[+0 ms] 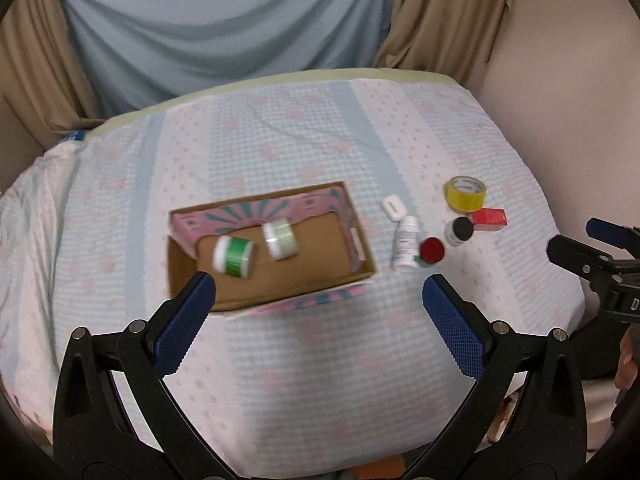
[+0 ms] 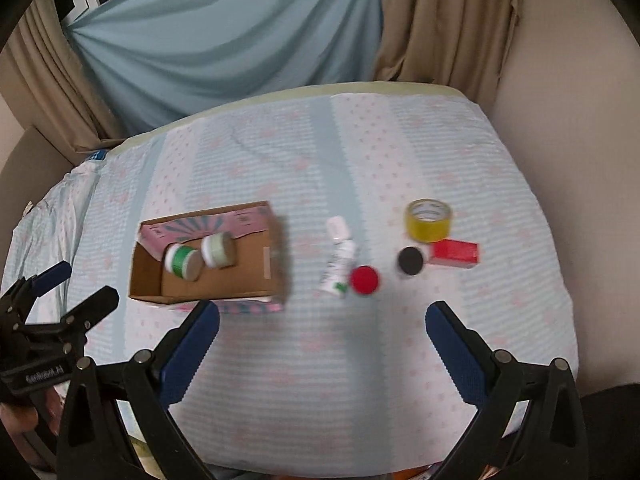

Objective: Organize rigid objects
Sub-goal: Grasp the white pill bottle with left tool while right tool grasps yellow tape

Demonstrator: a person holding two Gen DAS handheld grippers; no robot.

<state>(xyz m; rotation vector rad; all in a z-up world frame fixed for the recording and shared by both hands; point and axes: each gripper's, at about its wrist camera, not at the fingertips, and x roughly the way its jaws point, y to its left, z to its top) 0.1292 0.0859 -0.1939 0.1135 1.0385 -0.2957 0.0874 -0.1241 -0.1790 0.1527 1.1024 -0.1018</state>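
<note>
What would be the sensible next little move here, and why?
Probably the right gripper should go forward to the red-capped jar. Both grippers are open and empty, two jars already lie in the cardboard box, and this jar sits on the cloth nearest the right gripper, beside the white bottle.

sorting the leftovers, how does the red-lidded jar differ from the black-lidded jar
The red-lidded jar touches the lying white bottle; the black-lidded jar sits beside the red box. Their lids differ, red against black. Both are small round jars standing upright on the cloth, outside the cardboard box.
</note>
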